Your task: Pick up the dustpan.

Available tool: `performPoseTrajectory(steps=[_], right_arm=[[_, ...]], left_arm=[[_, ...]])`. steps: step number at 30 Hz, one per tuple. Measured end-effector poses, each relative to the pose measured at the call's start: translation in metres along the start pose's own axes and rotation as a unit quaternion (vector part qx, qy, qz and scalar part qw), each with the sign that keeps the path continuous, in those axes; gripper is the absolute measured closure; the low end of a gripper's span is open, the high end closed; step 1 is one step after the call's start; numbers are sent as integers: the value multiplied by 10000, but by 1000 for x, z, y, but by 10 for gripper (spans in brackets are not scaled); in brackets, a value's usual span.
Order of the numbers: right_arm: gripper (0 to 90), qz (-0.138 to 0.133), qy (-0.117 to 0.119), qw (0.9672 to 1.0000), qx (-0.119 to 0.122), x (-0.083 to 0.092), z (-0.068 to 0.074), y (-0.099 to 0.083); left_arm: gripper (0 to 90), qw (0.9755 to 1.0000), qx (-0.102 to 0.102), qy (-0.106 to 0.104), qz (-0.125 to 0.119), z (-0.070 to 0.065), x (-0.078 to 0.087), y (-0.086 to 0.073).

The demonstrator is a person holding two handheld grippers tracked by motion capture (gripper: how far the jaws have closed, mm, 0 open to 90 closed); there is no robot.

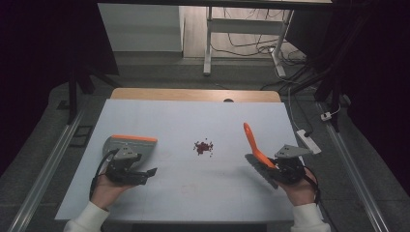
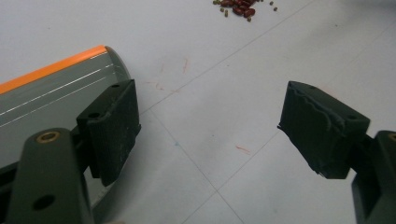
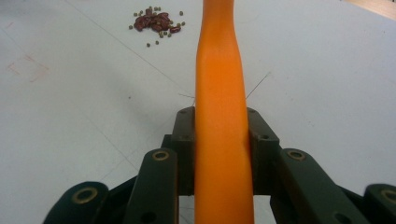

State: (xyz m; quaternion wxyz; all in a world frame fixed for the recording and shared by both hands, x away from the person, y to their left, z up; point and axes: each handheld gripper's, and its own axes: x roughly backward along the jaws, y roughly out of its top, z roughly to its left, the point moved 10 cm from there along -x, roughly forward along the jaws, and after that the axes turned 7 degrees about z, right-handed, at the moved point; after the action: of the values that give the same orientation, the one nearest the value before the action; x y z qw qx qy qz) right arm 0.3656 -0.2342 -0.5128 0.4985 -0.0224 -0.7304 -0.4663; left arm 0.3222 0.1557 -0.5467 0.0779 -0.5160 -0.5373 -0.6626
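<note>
A small heap of red beans and tiny green seeds (image 1: 203,146) (image 2: 238,8) (image 3: 156,22) lies near the middle of the white table (image 1: 193,193). A grey dustpan with an orange edge (image 1: 130,143) (image 2: 46,98) rests flat at the left. My left gripper (image 1: 147,174) (image 2: 210,112) stands open just in front of it. One jaw sits over the pan's near corner and nothing is between the jaws. At the right, my right gripper (image 1: 271,165) (image 3: 219,126) is shut on the orange handle of a brush (image 1: 252,140) (image 3: 217,70). The handle points up and away toward the back.
A white power strip (image 1: 308,141) lies at the table's right edge. A wooden strip (image 1: 193,94) runs along the far edge. Behind stand a white desk frame (image 1: 209,43) and loose cables on the floor. Faint red marks dot the tabletop (image 2: 243,149).
</note>
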Motion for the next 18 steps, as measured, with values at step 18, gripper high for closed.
performPoseTrajectory(steps=[18], right_arm=[[699, -79, 10, 10000, -50, 5, -1, 1]], left_arm=[[200, 9959, 472, 724, 251, 22, 23, 12]])
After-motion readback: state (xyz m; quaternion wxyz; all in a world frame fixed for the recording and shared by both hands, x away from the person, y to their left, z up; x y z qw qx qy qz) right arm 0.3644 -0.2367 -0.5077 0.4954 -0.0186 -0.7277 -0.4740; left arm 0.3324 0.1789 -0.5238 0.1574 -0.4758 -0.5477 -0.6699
